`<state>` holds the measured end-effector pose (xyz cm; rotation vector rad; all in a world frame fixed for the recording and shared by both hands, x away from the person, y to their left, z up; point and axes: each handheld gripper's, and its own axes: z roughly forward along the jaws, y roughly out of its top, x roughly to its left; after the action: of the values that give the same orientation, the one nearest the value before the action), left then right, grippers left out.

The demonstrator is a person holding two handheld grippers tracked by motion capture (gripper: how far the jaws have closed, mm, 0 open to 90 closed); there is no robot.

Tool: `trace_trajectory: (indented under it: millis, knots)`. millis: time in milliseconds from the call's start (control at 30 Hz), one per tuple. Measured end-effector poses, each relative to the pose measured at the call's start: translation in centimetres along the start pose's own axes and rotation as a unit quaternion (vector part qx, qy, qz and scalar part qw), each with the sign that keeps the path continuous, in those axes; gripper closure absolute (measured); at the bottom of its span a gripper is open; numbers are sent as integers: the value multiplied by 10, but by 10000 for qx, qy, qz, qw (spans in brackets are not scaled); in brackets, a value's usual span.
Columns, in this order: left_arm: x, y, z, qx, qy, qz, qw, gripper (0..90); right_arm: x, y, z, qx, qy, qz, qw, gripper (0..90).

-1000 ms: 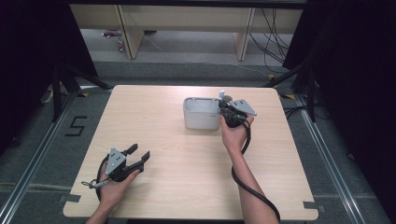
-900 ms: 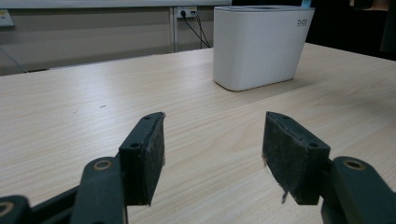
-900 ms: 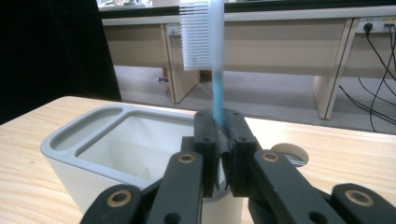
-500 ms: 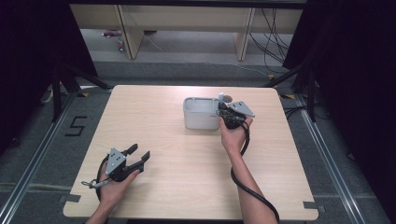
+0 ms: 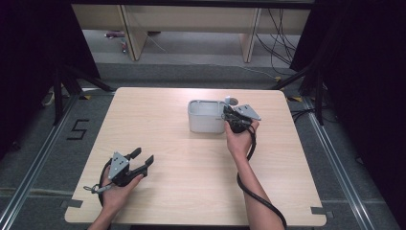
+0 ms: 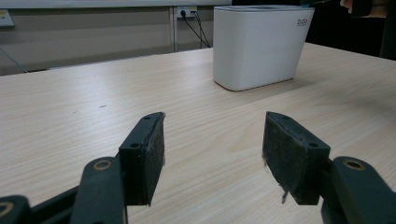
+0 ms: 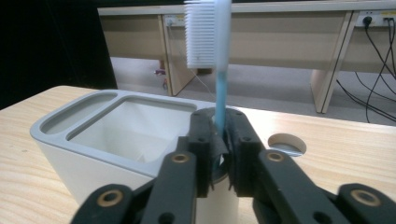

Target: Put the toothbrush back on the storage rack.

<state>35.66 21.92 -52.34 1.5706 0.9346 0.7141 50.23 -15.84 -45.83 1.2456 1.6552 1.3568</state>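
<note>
High view: the right gripper sat at the right-hand end of a white holder, which stood at about one o'clock from the centre of the wooden table. The left gripper rested near seven o'clock, well apart from it, with its jaws spread and nothing between them. A round cable hole lay just beyond the holder.

Left gripper view: the two pads stood wide apart over bare wood, with the holder at one o'clock beyond them.

Right gripper view: the jaws were closed on the blue handle of an upright toothbrush, bristles at twelve o'clock and facing left. The handle ran down behind the jaws at the holder's near corner; whether it stood in a slot there could not be told. The holder's large square compartment looked empty, as did the narrow trough at ten o'clock.

The likely risks: a release before the brush was seated could let it tip out onto the table, and any sideways pull on the handle could drag or topple the light, unsteadied holder.
</note>
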Motion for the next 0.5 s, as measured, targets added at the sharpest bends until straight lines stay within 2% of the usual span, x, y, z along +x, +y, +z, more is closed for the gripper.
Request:
trace_trajectory:
  millis: [67, 133, 233, 267, 333, 433, 467, 500]
  knots:
    - [0, 0, 0, -4, 1, -3, 10000, 386, -2, 2, -1, -6, -3, -129, 9999, 743]
    - [-1, 0, 0, -3, 4, -1, 10000, 386, -3, 3, -1, 16, -31, -160, 9999, 688]
    - [-1, 0, 0, -4, 4, -9, 10000, 386, -4, 5, -4, -2, -77, 18, 10000, 612]
    - [-1, 0, 0, -1, 3, -7, 10000, 386, -6, 6, -6, 10, -101, -21, 9999, 595]
    - [-1, 0, 1, -33, -10, -2, 10000, 386, -6, 6, -7, 31, -119, 154, 9998, 569]
    - [-1, -1, 2, -77, -33, -21, 10000, 386, -12, 5, -8, 78, -67, 9, 9999, 563]
    - [-1, 0, 1, -27, -8, -22, 10000, 386, -12, 5, -10, 112, -70, 95, 9999, 561]
    - [-1, -1, 2, -86, -32, -42, 9999, 386, -13, 4, -10, 126, -67, 40, 9999, 560]
